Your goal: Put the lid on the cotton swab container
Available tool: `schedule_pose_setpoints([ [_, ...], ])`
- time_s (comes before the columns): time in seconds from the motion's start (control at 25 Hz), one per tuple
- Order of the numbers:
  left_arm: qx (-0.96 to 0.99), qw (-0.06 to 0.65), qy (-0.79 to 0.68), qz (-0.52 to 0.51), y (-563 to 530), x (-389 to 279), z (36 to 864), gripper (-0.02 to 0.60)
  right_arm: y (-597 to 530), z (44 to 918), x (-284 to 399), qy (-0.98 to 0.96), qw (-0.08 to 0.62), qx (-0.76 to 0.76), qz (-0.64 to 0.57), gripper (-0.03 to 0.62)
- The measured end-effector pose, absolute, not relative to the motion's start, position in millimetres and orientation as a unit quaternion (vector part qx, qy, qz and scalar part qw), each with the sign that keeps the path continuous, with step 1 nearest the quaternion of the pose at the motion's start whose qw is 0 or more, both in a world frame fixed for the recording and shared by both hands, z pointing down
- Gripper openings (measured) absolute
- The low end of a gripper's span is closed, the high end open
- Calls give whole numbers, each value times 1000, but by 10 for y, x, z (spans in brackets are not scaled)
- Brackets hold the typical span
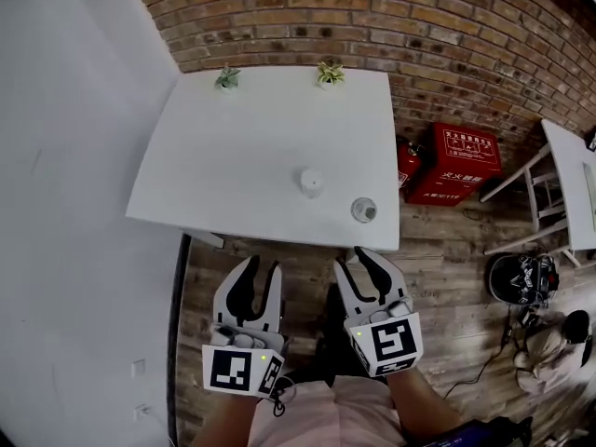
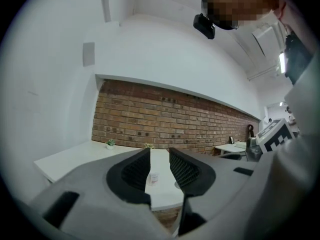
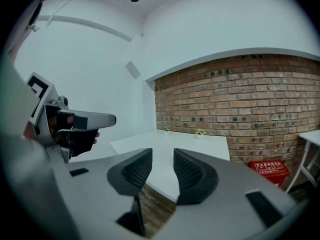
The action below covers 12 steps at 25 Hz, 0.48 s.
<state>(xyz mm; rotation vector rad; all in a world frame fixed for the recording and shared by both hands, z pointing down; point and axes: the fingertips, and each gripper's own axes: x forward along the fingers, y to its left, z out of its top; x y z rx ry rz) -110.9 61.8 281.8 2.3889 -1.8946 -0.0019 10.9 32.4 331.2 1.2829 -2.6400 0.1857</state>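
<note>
There I was, short of the white table (image 1: pixel 242 156) with both tools held out over the wooden floor (image 1: pixel 447 250). My left gripper (image 1: pixel 264 266) had its fingers spread, nothing between them. Through that gap its own view caught the cotton swab container (image 1: pixel 311 182) well off on the tabletop, not touched by anything. My right gripper (image 1: pixel 361 257) hung just beside the left one, a little nearer the table's front edge. Its fingers stood apart too and gripped nothing, with only table and floor showing past them.

The container stood upright near the middle of the table, toward my side, with no lid on it. The clear round lid (image 1: pixel 363 209) lay on the table to its right, close to the front right corner and apart from the container. Neither gripper had reached either one.

Along the far edge sat two small potted plants (image 1: pixel 227 78), up against the brick wall (image 1: pixel 372 17). Off to the right, on the floor by that wall, stood a red fire equipment box (image 1: pixel 461 161) with a fire extinguisher (image 1: pixel 407 161) beside it. Further right came a second white table (image 1: pixel 573 184) and a dark helmet (image 1: pixel 521 277) on the floor.
</note>
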Motion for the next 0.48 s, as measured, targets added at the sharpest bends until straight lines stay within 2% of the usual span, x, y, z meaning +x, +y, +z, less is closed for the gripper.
schedule_pose_setpoints([
  [0.48, 780, 49, -623, -5, -638, -1165, 2752, 135, -913, 3301, -10, -906, 102, 406, 66, 150],
])
